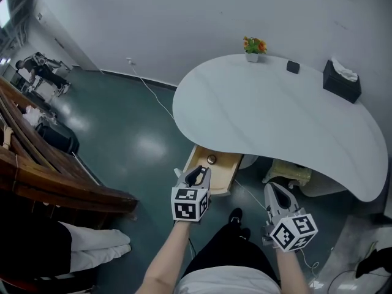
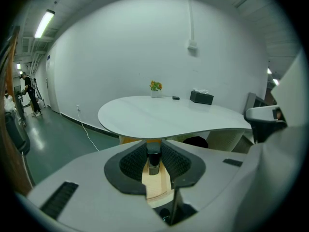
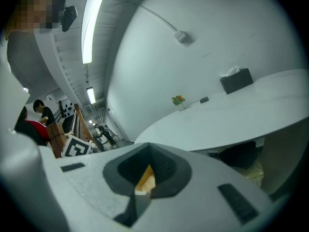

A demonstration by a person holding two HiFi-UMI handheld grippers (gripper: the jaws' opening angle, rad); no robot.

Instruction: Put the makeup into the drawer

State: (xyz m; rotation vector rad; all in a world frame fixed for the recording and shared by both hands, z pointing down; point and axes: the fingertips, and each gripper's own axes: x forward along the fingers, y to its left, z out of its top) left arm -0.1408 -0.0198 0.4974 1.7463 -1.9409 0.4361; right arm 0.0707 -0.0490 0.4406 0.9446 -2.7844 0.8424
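Note:
An open wooden drawer (image 1: 226, 170) sticks out from under the white table (image 1: 275, 115); a small round item (image 1: 211, 159) lies inside it. My left gripper (image 1: 198, 175) hovers at the drawer's near end, shut on a dark makeup tube (image 2: 153, 161) with a silvery top, held upright between the pads. Below the tube the left gripper view shows the drawer's pale bottom (image 2: 157, 187). My right gripper (image 1: 274, 192) is to the right of the drawer, apart from it, jaws together and holding nothing. In the right gripper view, a sliver of the wooden drawer (image 3: 146, 180) shows past my right gripper (image 3: 147, 170).
On the table stand a small flower pot (image 1: 253, 46), a black tissue box (image 1: 341, 81) and a small dark item (image 1: 293, 67). A beige object (image 1: 289, 173) sits under the table. A white cable (image 1: 153, 97) runs over the floor, and wooden furniture (image 1: 43, 164) stands at the left.

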